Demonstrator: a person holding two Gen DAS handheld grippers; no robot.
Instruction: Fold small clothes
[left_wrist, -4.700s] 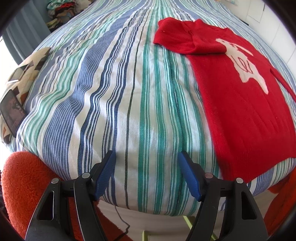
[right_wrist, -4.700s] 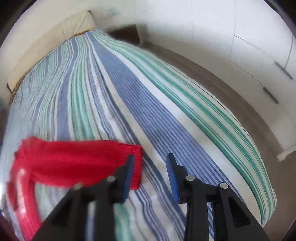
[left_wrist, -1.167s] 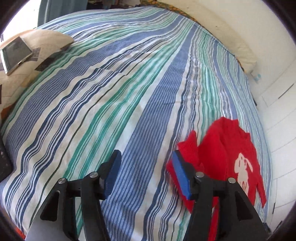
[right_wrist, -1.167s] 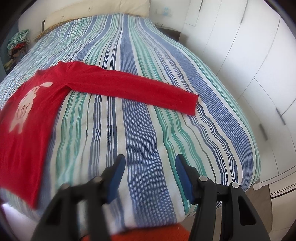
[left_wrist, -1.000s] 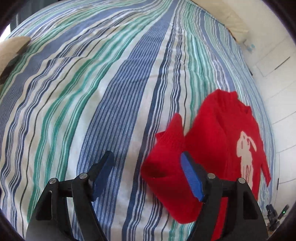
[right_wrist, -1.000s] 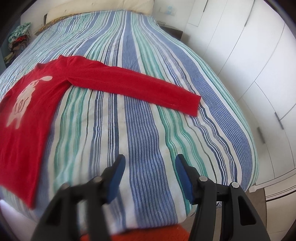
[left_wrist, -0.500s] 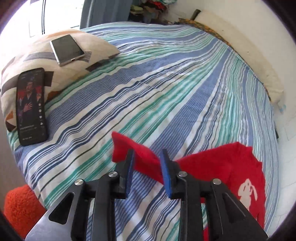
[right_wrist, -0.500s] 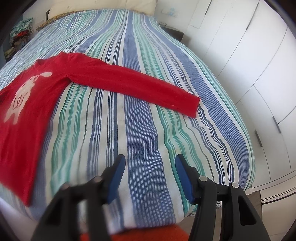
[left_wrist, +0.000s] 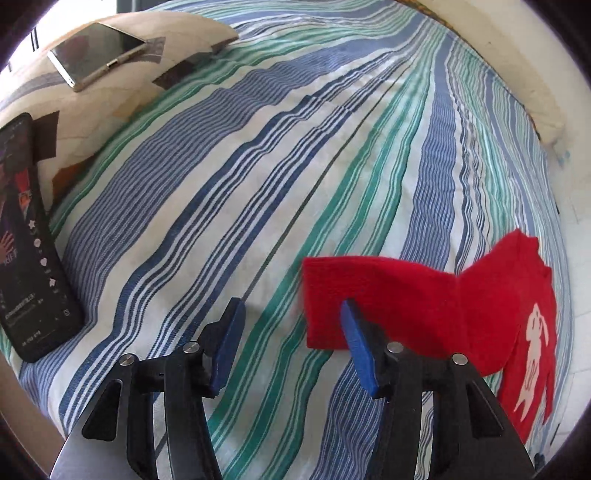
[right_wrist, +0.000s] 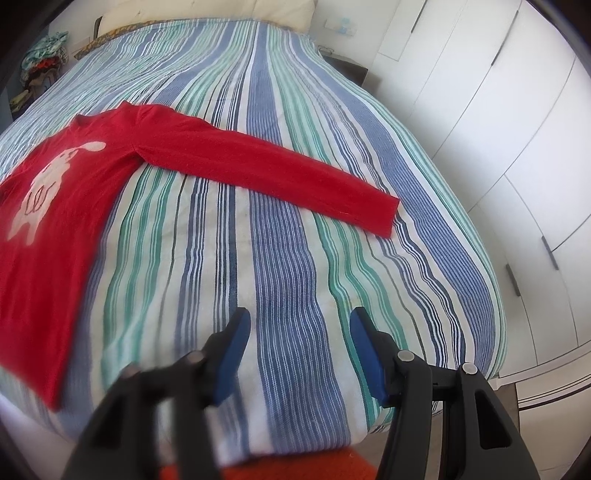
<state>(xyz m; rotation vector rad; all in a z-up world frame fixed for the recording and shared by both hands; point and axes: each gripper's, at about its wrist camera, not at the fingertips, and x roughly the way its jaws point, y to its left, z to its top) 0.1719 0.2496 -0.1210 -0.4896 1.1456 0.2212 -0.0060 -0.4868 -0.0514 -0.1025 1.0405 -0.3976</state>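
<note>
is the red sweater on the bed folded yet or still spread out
Spread out. The red sweater lies flat, print up, one sleeve stretched straight across the striped bedspread; the other sleeve extends sideways too.

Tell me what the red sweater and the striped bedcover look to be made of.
Red sweater: soft, matte knit, probably wool or acrylic; its surface looks fuzzy, with a flat pale animal motif on the chest. Striped bedcover: thin woven fabric, likely cotton; fine woven stripes and small wrinkles show.
</note>
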